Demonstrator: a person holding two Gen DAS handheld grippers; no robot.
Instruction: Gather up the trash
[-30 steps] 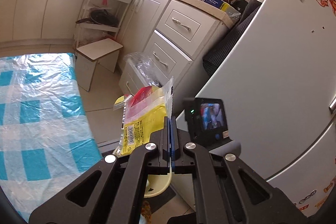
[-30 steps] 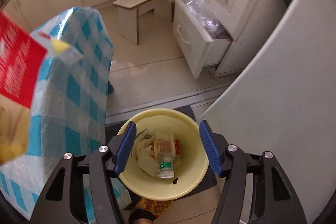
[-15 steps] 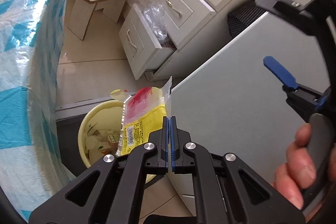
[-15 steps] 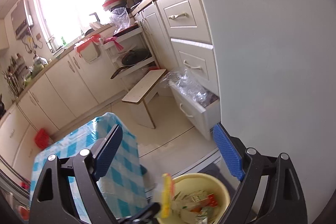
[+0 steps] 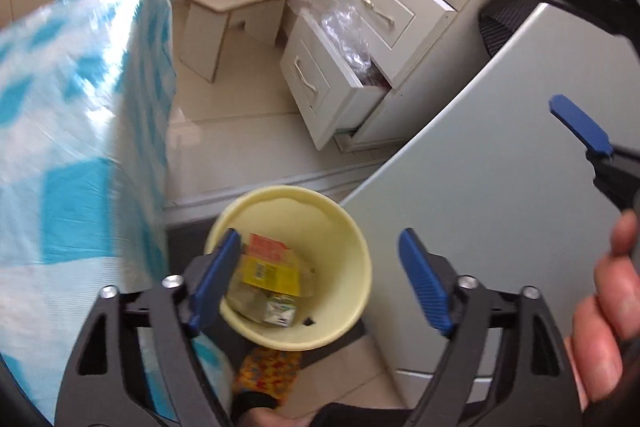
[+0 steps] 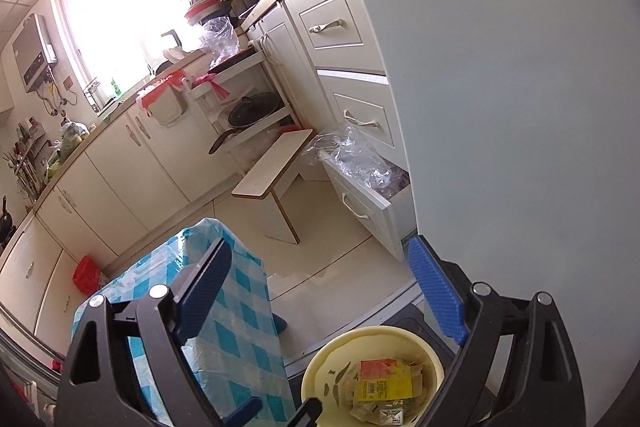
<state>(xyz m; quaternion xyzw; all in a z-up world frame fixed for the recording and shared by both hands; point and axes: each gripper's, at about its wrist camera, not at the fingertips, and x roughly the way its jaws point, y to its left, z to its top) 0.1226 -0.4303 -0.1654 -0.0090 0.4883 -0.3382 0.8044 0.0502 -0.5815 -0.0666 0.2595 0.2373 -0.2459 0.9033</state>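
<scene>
A pale yellow trash bin (image 5: 320, 203) stands on the floor between the table and the fridge. A red and yellow wrapper (image 5: 270, 265) lies inside it on other trash. My left gripper (image 5: 320, 275) is open and empty, right above the bin. In the right wrist view the bin (image 6: 320, 375) sits at the bottom with the wrapper (image 6: 382, 379) in it. My right gripper (image 6: 320, 295) is open and empty, held higher and to the right; one of its blue fingertips (image 5: 580, 125) shows in the left wrist view.
The table with a blue checked cloth (image 5: 72, 155) is to the left of the bin. The grey fridge door (image 5: 500, 195) is to the right. A low drawer (image 5: 320, 87) stands open with plastic bags in it. A small stool (image 5: 232, 15) stands on the floor beyond.
My left gripper has opened and let go of the red and yellow wrapper, which has dropped into the bin. The right gripper has stayed open above.
</scene>
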